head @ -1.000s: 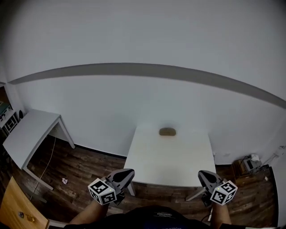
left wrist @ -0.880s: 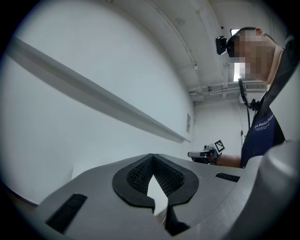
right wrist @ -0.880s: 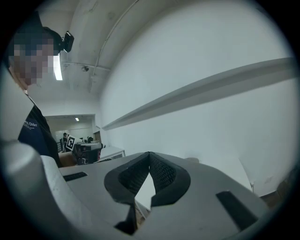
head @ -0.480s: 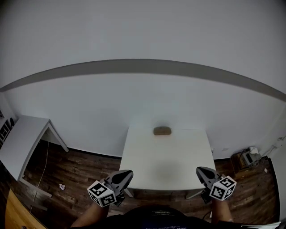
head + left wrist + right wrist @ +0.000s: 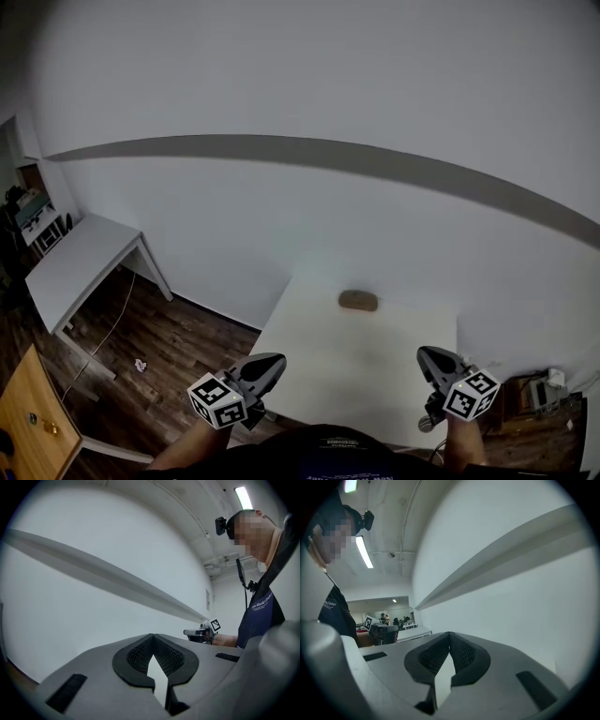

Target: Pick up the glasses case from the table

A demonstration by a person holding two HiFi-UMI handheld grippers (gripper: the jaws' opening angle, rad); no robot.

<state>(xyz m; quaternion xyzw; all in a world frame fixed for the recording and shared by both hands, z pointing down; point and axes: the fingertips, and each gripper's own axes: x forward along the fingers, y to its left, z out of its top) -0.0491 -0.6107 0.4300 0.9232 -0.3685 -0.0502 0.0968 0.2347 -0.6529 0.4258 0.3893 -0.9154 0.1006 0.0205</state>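
Both grippers shut tip to tip, nothing between the jaws. From the head view: left gripper point(image 5: 271, 364) low at the near left corner of the white tabletop point(image 5: 323, 370), marker cube toward the person; right gripper point(image 5: 427, 356) low over the near right part of the same tabletop, both aimed roughly level toward the wall. Brown glasses case point(image 5: 358, 300) flat on the tabletop close to its far edge, about midway along that edge, well apart from both grippers and untouched. Behind it a white wall with a grey stripe point(image 5: 281, 148) running across. To the left, a second white table point(image 5: 80, 267) on a dark wooden floor point(image 5: 178, 337), and a light wooden board point(image 5: 28, 412) in the bottom left corner. From the left gripper view: left gripper point(image 5: 153, 640) with dark ribbed pads meeting at the tip, only bare wall beyond; right gripper point(image 5: 201, 632) seen off to the right, held by the person in a dark blue shirt point(image 5: 260, 616). From the right gripper view: right gripper point(image 5: 449, 638) likewise closed at the tip and holding nothing; left gripper point(image 5: 378, 630) visible at the left, a ceiling strip light point(image 5: 363, 552) above, more tables and distant people at the back of the room, too small for detail. Glasses case out of sight in both gripper views.
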